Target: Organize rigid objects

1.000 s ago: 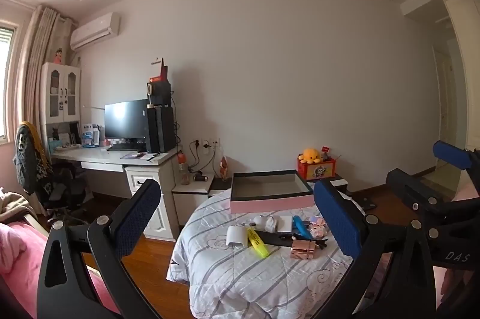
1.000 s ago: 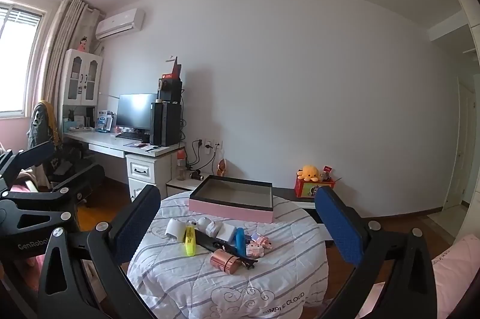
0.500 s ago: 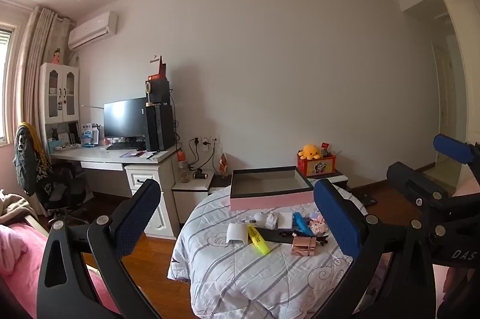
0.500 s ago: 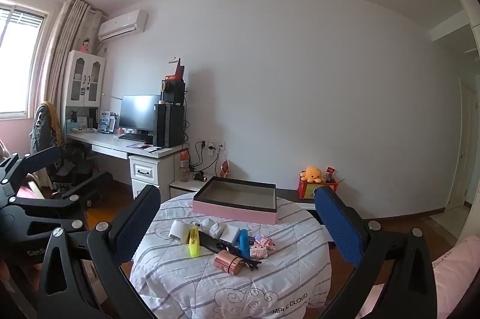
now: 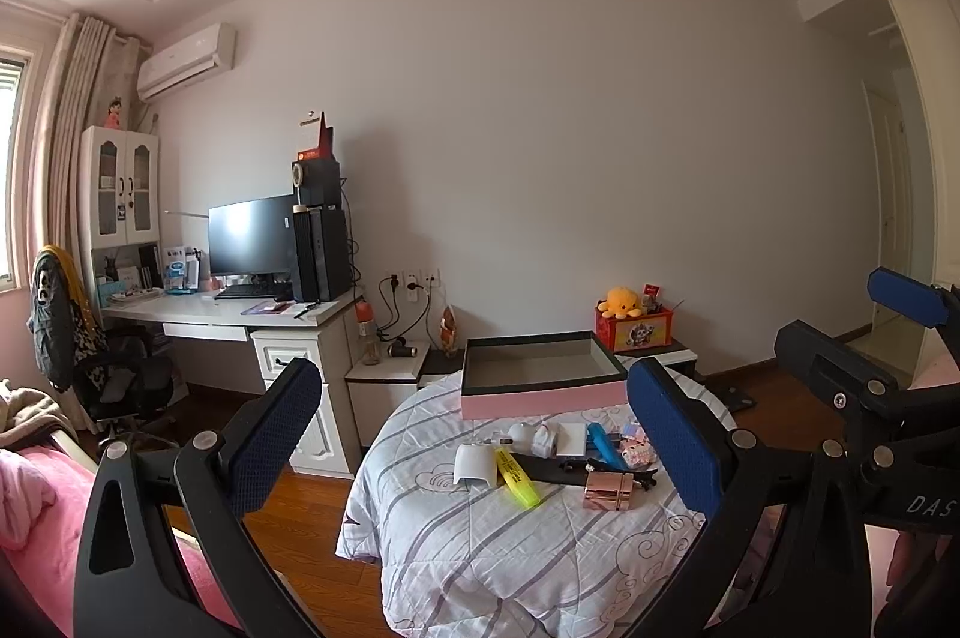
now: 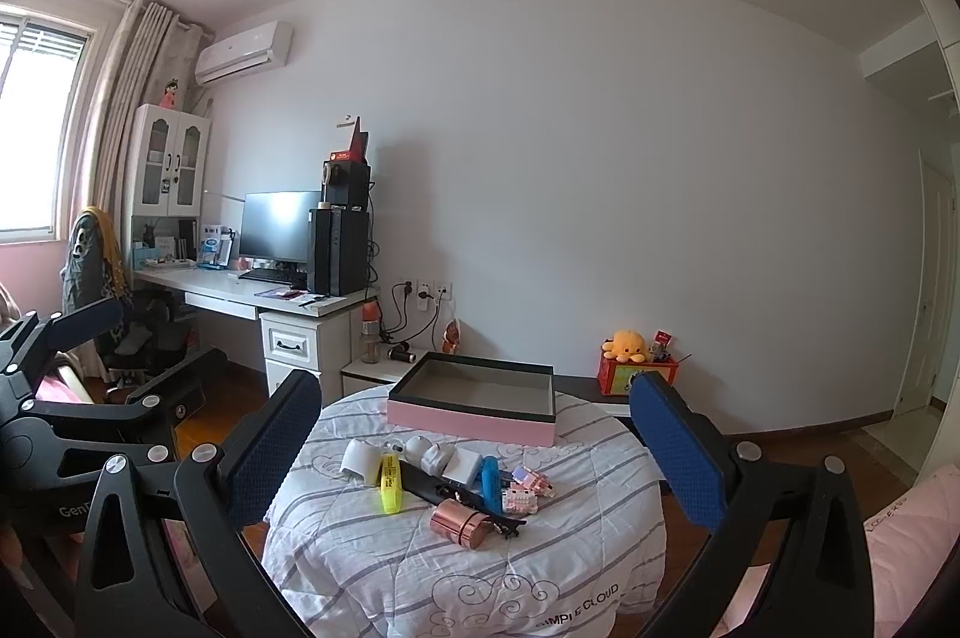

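1. Rigid small objects lie in a loose cluster on the round table covered by a grey-striped white quilt, in front of a shallow pink tray with a dark rim that sits at the table's far edge.
2. In the cluster: a yellow highlighter pen, a white curved plastic piece to its left, a flat black strip, a blue tube, a small pink block toy and a rose-gold metal cylinder nearest the camera.
3. The left gripper is spread wide with nothing between its blue pads, held in the air short of the table.
4. The right gripper is likewise spread apart and unloaded, with the cluster framed between its fingers but well below and beyond them.
5. Around the table: a white desk with a black monitor at left, a low bedside unit close behind the table, and a yellow plush octopus on a red box.
6. Nothing stands between either gripper and the objects.
7. Against the frames a second ago, the objects and tray have not shifted on the quilt; the table sits slightly higher in both views, and both grippers remain equally wide.
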Action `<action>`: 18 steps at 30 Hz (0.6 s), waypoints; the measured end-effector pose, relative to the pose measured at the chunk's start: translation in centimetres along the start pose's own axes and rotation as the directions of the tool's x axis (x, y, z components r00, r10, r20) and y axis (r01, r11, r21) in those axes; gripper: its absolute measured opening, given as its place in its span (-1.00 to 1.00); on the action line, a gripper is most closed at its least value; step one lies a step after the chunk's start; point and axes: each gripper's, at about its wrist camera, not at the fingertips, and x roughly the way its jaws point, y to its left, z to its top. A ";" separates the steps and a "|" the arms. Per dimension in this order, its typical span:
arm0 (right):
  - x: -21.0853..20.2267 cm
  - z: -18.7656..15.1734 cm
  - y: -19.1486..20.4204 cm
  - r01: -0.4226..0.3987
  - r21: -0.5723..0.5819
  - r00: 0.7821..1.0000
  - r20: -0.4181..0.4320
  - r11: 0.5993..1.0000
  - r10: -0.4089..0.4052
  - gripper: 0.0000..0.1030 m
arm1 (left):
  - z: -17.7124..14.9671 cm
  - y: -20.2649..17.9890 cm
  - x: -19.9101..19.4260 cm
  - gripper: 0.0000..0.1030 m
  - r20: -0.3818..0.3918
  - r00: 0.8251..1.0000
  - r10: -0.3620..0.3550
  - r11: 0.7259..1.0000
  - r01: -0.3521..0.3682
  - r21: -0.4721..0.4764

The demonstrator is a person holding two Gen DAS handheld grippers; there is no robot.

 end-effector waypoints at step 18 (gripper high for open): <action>0.1 -0.1 -0.2 0.005 0.005 1.000 -0.003 1.000 -0.005 1.00 | 0.4 -0.4 0.1 1.00 0.004 1.000 0.002 1.000 -0.002 0.003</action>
